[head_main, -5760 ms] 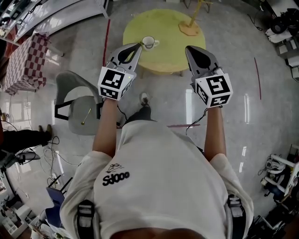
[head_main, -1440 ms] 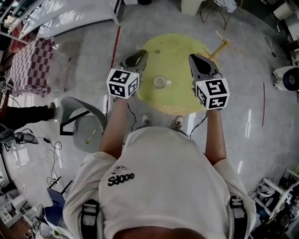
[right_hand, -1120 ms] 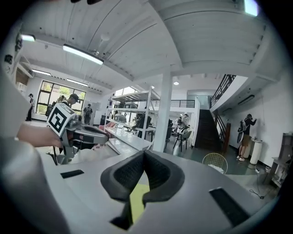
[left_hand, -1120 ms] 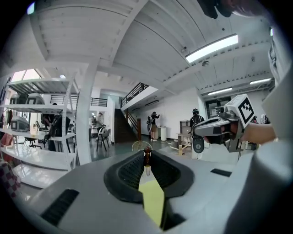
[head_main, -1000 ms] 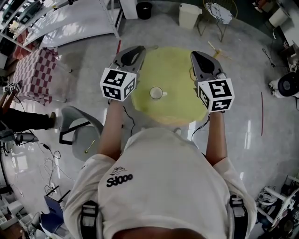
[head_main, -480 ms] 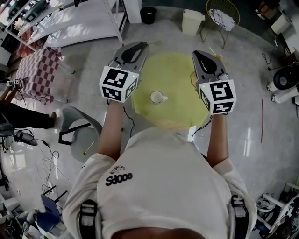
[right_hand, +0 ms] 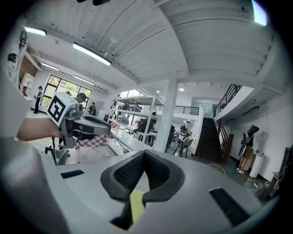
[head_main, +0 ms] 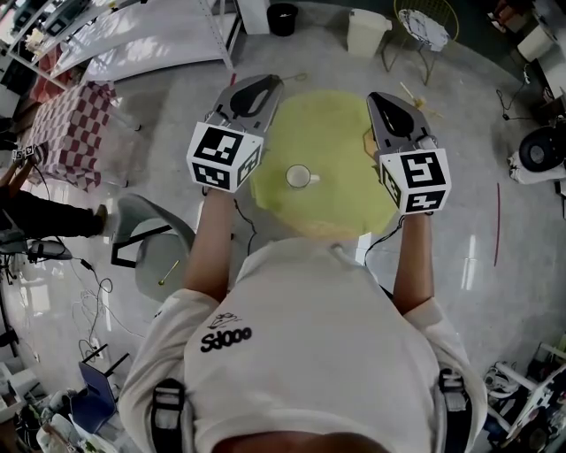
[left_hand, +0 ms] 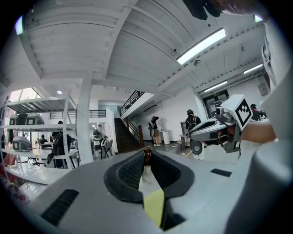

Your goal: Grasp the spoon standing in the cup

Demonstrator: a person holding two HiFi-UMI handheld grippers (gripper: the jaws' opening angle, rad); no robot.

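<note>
A white cup stands near the middle of the round yellow table, below and between my two raised grippers. At this size I cannot make out a spoon in it. My left gripper is held high over the table's left edge. Its jaws stand a narrow slit apart, with only background showing through. My right gripper hangs over the table's right edge with its tips together and nothing in them. Both point forward and upward, away from the cup.
A grey chair stands at my left and a checked-cloth table further left. Beyond the yellow table are a white bin and a wire chair. A wooden stand leans by the table's far right. People stand across the hall.
The table and cup have slid lower in the head view as I stepped closer. Both grippers stay raised at the same spacing, and the jaws look unchanged.
</note>
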